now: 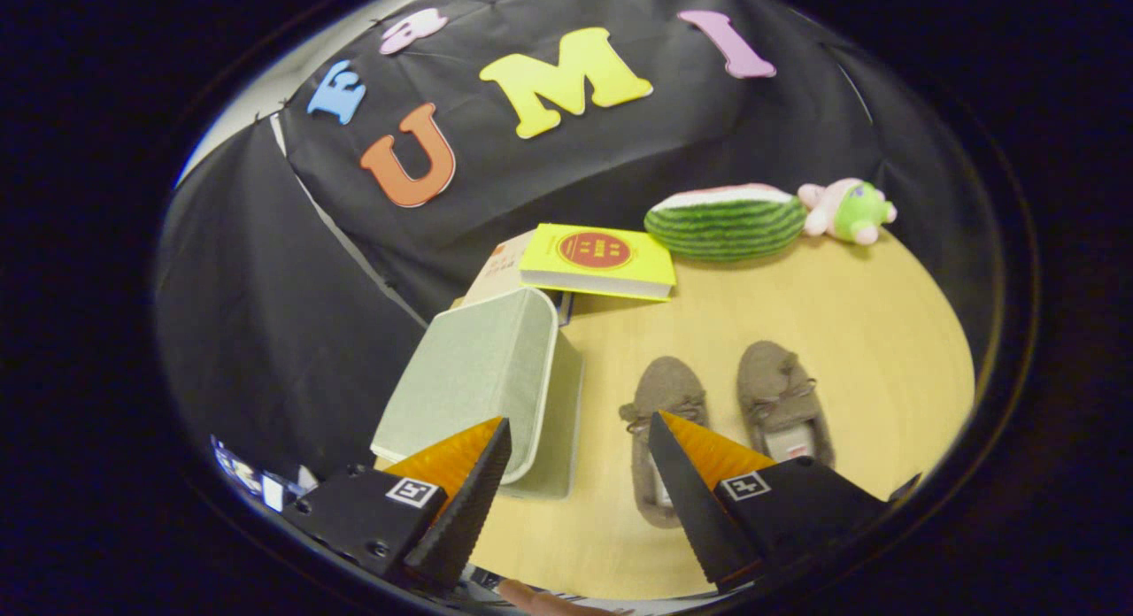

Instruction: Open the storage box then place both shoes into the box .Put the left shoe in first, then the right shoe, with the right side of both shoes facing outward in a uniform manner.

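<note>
Right now, in the gripper view, the gripper (580,439) hangs above the near part of the table (867,333) with its jaws spread wide and nothing between them. The storage box (482,377), lid shut, sits at the table's left edge, just ahead of the left finger, its long side running away from the jaws. Two shoes lie side by side to its right: the left shoe (662,404) partly under the right finger's tip, the right shoe (783,395) just beyond that finger, both with toes pointing away. Since the lid comes first, the box looks like the nearer target, a slight swing leftward. Bare tabletop separates box and shoes, giving working room; a yellow book (597,260), a watermelon cushion (726,219) and a plush toy (845,211) crowd the far edge.
</note>
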Available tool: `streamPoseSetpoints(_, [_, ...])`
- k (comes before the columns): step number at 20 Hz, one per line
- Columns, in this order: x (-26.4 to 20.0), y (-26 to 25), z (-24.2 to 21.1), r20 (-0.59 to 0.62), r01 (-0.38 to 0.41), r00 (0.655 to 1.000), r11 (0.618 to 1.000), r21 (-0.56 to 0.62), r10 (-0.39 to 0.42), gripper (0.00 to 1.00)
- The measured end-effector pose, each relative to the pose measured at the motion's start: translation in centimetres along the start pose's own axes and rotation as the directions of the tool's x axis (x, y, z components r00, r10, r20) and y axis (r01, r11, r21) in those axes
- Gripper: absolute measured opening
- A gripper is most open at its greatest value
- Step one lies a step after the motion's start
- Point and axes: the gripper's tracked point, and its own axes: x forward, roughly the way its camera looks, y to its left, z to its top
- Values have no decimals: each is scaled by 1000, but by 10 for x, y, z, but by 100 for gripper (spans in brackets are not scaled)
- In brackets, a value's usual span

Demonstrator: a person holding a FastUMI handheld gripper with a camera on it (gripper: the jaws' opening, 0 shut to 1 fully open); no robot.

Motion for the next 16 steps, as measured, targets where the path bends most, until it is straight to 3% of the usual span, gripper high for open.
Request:
streamPoseSetpoints(3, [37, 12, 4, -112, -198, 969, 966, 168, 218, 99])
streamPoseSetpoints(6, [54, 32, 0, -234, -337, 869, 867, 367, 437, 98])
streamPoseSetpoints(7, [63, 33, 3, -244, -361, 851, 856, 370, 464, 98])
streamPoseSetpoints(10, [88, 30, 18, -245, -390, 851, 873, 294, 464, 98])
streamPoseSetpoints(14, [106, 38, 23, -266, -445, 809, 841, 307, 525, 98])
streamPoseSetpoints(16, [107, 46, 15, -301, -482, 763, 814, 324, 572, 98])
